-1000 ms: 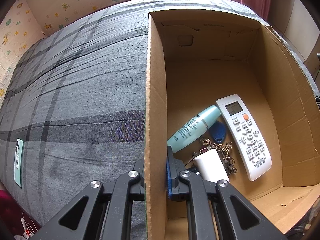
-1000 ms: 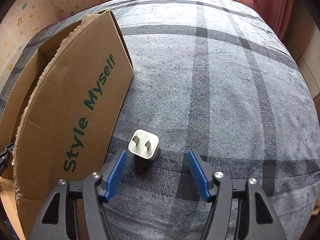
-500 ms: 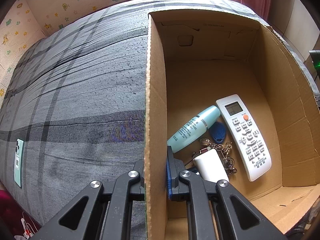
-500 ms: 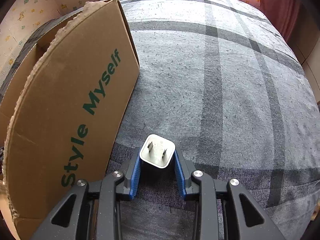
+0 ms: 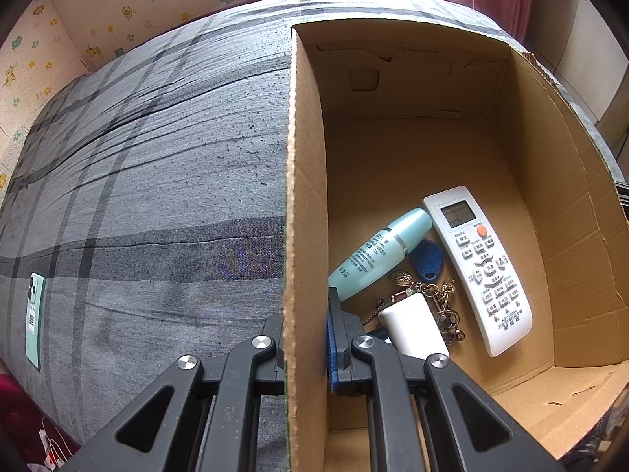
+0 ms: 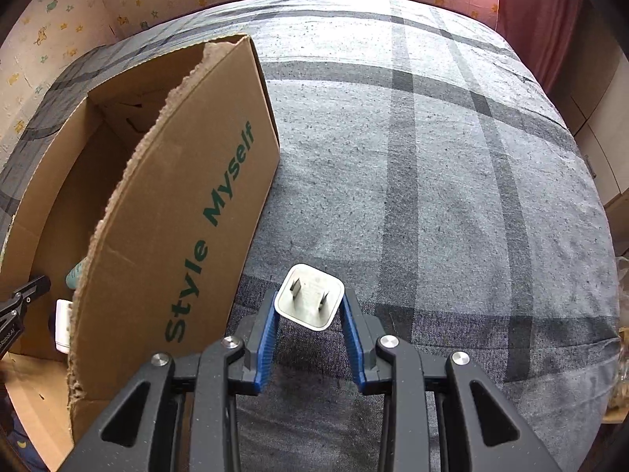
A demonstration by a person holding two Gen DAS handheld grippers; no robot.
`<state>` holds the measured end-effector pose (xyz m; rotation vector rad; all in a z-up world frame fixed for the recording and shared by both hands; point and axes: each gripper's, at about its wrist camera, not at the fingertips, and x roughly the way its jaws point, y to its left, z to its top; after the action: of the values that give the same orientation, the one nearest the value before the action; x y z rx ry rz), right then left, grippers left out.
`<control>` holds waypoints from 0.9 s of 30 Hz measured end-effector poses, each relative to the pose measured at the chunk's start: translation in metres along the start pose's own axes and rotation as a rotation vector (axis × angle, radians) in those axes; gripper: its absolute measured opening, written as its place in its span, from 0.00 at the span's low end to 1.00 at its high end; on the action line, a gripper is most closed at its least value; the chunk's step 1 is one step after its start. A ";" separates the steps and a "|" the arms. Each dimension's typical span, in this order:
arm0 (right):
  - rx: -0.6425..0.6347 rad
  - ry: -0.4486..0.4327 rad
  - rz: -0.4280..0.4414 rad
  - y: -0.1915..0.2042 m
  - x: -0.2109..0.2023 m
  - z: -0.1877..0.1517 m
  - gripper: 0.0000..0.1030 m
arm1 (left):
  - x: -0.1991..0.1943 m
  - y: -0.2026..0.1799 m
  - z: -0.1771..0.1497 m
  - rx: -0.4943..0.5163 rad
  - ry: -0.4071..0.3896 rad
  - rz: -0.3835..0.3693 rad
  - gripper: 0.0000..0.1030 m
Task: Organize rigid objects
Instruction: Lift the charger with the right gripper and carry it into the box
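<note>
Grey plaid bedcover (image 6: pixel 452 181) spans both views beneath a wall papered with small cartoon figures. Right gripper (image 6: pixel 308 314): blue pads clamp the white square plug-in charger (image 6: pixel 309 302), prongs facing the camera, clear of the cover. Its jaws have just been closing, from wide on either side of the charger as it rested on the fabric, and the charger now sits higher in view. Left gripper (image 5: pixel 306 338): pinched shut on the near wall of the brown cardboard box (image 5: pixel 306 181), unchanged. Already boxed: pale teal bottle (image 5: pixel 379 253), white remote control (image 5: pixel 477 269), blue key fob (image 5: pixel 428 260) with keyring, white block (image 5: pixel 412 324). Remaining, apparently: carry the charger into the box; a mint phone-like slab (image 5: pixel 34 320) lies outside.
</note>
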<state>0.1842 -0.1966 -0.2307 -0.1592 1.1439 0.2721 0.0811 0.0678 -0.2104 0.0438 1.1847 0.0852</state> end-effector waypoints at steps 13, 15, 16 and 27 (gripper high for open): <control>-0.011 -0.059 -0.036 0.015 -0.052 -0.008 0.32 | 0.000 0.001 -0.001 0.000 -0.003 -0.008 0.11; -0.016 -0.066 -0.045 0.018 -0.058 -0.005 0.32 | 0.000 0.002 -0.001 0.001 -0.004 -0.006 0.11; -0.015 -0.070 -0.043 0.019 -0.060 -0.004 0.32 | 0.001 0.002 -0.001 0.000 -0.004 -0.006 0.11; -0.021 -0.125 -0.050 0.025 -0.090 0.006 0.32 | 0.000 0.002 -0.001 0.004 -0.004 -0.005 0.11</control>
<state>0.1473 -0.1827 -0.1456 -0.1868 1.0117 0.2461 0.0797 0.0695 -0.2104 0.0447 1.1813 0.0782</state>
